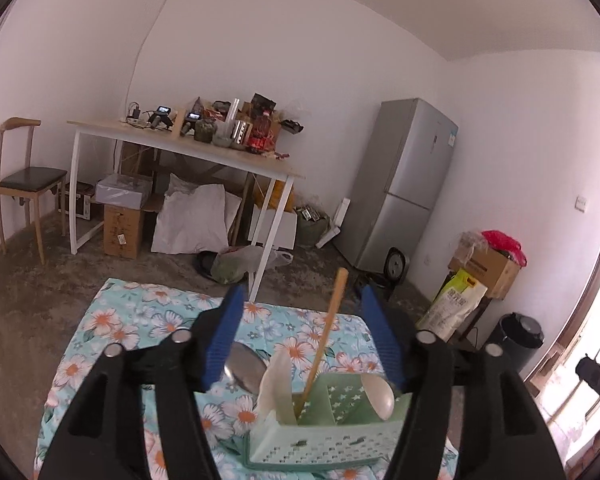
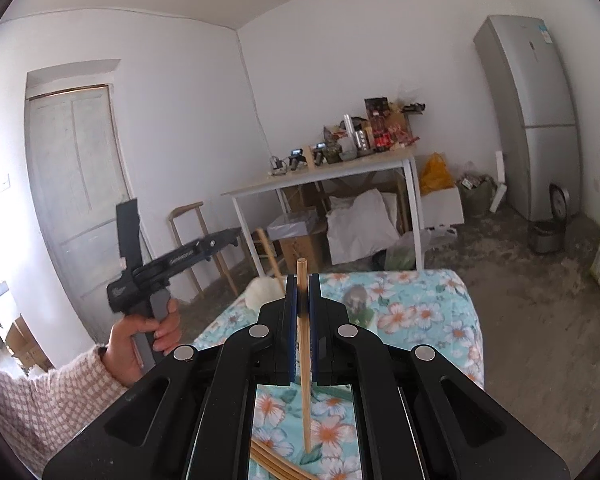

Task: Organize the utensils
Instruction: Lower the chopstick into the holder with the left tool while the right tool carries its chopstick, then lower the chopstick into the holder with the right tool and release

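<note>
Left gripper [image 1: 300, 336] fingers wide around a wooden chopstick [image 1: 323, 338] leaning loosely in the pale green perforated plastic caddy [image 1: 324, 440]; it could topple; right gripper [image 2: 302, 320] fingers clamp another wooden chopstick [image 2: 305, 376], liable to pivot.

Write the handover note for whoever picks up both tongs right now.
Left tongs: open, nothing gripped, poised over the green utensil caddy.
Right tongs: shut on one wooden chopstick, held roughly upright above the floral cloth.
Caddy: already holds a wooden chopstick and two pale spoons, all standing up. A metal spoon lies on the cloth behind it.
Left: caddy the gripped chopstick, then the loose chopsticks under the right tongs, and probably the metal spoon.
</note>
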Tool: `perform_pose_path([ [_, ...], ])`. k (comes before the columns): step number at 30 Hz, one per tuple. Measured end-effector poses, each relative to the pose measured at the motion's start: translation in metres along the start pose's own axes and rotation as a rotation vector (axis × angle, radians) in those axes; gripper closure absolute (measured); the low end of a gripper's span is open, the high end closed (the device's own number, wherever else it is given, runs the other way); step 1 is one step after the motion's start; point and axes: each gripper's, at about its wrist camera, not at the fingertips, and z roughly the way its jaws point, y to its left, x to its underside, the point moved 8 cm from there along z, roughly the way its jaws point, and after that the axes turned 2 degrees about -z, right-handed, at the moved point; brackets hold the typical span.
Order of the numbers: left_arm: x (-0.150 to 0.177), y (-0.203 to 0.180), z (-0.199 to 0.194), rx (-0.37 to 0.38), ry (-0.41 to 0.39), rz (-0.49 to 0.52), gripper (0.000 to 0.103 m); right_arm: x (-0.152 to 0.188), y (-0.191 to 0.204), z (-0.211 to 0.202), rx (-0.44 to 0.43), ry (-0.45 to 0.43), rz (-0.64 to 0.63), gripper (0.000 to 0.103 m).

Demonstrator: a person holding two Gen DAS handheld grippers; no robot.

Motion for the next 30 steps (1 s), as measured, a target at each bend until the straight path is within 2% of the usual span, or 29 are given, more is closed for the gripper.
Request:
perform_pose_path([
  [6,0.023,0.012,-0.042,0.003,0.028,0.001,0.025,-0.040,0.020,0.004,-0.046,-0.061,-0.040,0.100],
  [12,0.078,0.030,-0.071,0.023,0.122,-0.009,0.020,-0.083,0.038,0.027,-0.098,-0.102,-0.051,0.100],
  [18,0.126,0.046,-0.093,0.018,0.179,-0.006,0.015,-0.111,0.050,0.074,-0.093,-0.102,-0.066,0.100],
  [22,0.152,0.056,-0.099,0.018,0.228,-0.020,0.014,-0.102,0.050,0.113,-0.063,-0.059,-0.071,0.100],
  [28,0.181,0.064,-0.100,0.025,0.285,-0.034,0.014,-0.063,0.047,0.151,0.021,0.018,-0.122,0.100],
  [30,0.188,0.064,-0.099,0.026,0.296,-0.033,0.014,-0.046,0.040,0.161,0.056,0.073,-0.122,0.100],
])
